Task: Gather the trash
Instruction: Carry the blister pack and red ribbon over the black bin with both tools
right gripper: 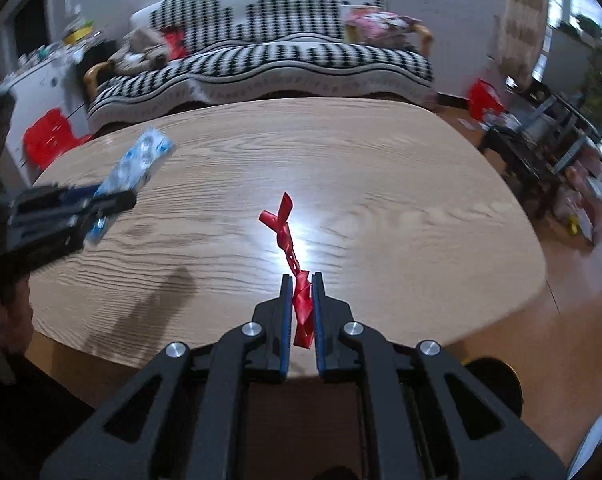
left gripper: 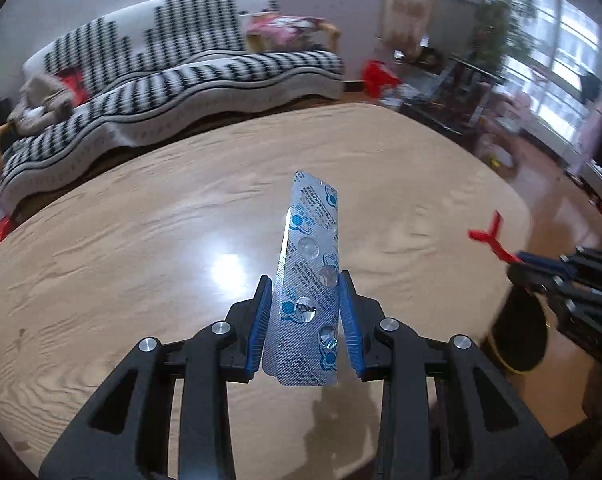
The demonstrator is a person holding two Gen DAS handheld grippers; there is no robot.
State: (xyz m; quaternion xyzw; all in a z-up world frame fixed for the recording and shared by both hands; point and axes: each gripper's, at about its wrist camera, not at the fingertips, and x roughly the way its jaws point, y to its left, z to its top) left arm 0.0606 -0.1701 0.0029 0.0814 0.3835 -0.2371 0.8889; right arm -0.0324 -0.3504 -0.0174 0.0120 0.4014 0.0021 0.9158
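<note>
My left gripper (left gripper: pixel 305 280) is shut on a silver and blue pill blister pack (left gripper: pixel 311 264) and holds it upright above the wooden table (left gripper: pixel 121 240). It also shows in the right wrist view (right gripper: pixel 113 200), with the blister pack (right gripper: pixel 141 160) at the left. My right gripper (right gripper: pixel 302 280) is shut on a twisted red ribbon (right gripper: pixel 287 232) above the table's near edge (right gripper: pixel 421 200). In the left wrist view the right gripper (left gripper: pixel 519 266) is at the far right with the red ribbon (left gripper: pixel 489 236) sticking out.
A black round bin with a yellow rim (left gripper: pixel 519 340) stands on the floor by the table's right edge; it also shows in the right wrist view (right gripper: pixel 497 384). A black-and-white patterned sofa (right gripper: pixel 261 60) runs behind the table. Shelves and plants (left gripper: pixel 481 60) stand at the right.
</note>
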